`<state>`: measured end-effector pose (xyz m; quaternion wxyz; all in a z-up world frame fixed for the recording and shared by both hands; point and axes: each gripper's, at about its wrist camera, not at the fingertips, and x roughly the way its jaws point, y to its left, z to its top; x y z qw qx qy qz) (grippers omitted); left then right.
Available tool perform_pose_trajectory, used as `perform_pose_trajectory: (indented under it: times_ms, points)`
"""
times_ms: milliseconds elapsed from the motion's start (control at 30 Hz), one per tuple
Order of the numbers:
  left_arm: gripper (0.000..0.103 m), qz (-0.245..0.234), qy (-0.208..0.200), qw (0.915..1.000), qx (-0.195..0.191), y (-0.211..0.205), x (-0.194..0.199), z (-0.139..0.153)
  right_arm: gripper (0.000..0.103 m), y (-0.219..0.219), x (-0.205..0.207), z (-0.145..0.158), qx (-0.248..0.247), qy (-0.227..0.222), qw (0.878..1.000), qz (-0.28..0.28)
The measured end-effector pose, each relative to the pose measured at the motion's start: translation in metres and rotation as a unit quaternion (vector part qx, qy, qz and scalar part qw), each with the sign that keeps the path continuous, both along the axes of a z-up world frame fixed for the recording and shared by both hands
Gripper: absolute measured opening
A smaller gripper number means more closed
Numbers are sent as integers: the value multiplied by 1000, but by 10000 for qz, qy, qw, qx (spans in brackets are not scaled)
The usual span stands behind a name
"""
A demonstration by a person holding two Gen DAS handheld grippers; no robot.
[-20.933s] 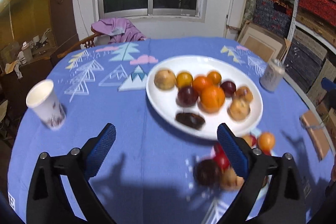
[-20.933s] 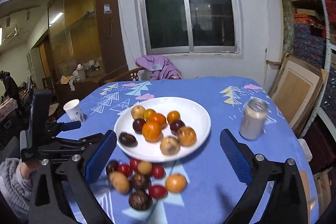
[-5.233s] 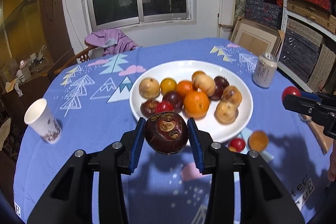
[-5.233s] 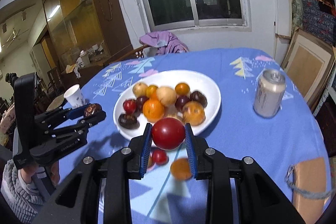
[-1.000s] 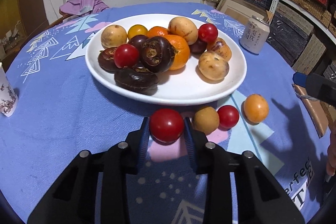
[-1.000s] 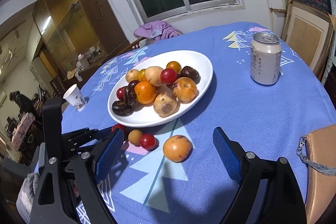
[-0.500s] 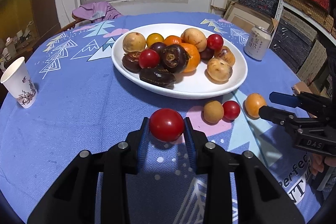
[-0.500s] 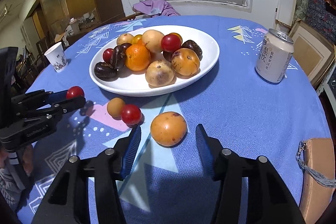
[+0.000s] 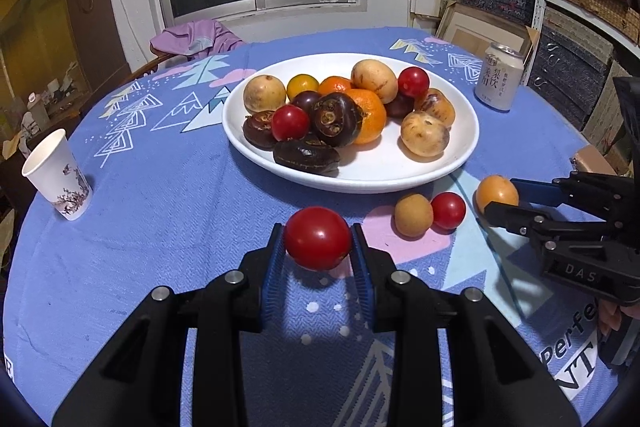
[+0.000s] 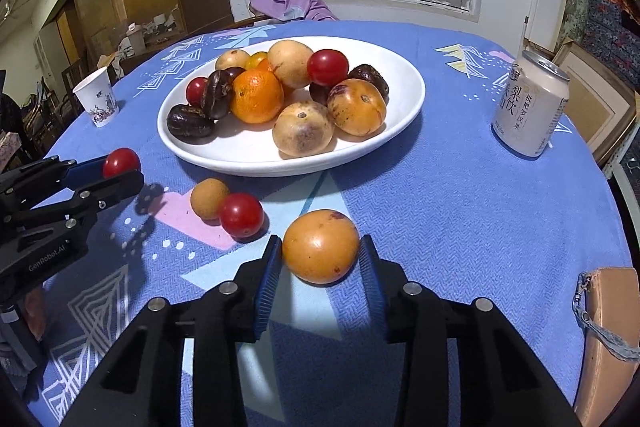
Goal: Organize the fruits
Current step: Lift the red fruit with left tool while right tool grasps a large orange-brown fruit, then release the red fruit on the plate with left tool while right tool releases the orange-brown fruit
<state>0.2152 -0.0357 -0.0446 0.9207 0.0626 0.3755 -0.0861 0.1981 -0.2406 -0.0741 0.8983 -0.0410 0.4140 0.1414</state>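
Note:
A white plate piled with several fruits stands mid-table. My left gripper is shut on a red tomato and holds it above the cloth in front of the plate; it also shows in the right wrist view. My right gripper has its pads on both sides of an orange fruit that lies on the cloth. The left pad touches it; a thin gap shows at the right pad. A small tan fruit and a second red tomato lie together on the cloth.
A drink can stands right of the plate. A paper cup stands at the far left. A tan pouch lies at the right table edge. A chair with purple cloth stands behind the table.
My right gripper has moved forward and narrowed its jaws around the orange fruit. My left gripper has lifted and drawn back a little with the red tomato.

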Motion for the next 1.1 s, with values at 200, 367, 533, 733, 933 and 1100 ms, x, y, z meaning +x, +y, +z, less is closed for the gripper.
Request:
perform_pose_trajectory:
  times_ms: [200, 367, 533, 733, 933, 1100]
  points:
    - [32, 59, -185, 9998, -46, 5, -4, 11, 40, -8, -5, 9, 213, -49, 9997, -73]
    - [32, 139, -297, 9985, -438, 26, -9, 33, 40, -27, -33, 44, 613, -620, 9959, -248]
    - [32, 226, -466, 9970, -567, 39, -10, 55, 40, -51, -59, 74, 1062, -1081, 9877, -378]
    - [32, 297, -705, 9965, -341, 30, -11, 67, 40, -56, -57, 89, 1164, -1207, 9853, -338]
    - [32, 374, -764, 9962, -207, 20, 1, 70, 40, -46, -47, 91, 1032, -1138, 9879, -236]
    - [32, 384, -784, 9961, -160, 13, 22, 74, 40, -38, -26, 98, 894, -1123, 9894, -227]
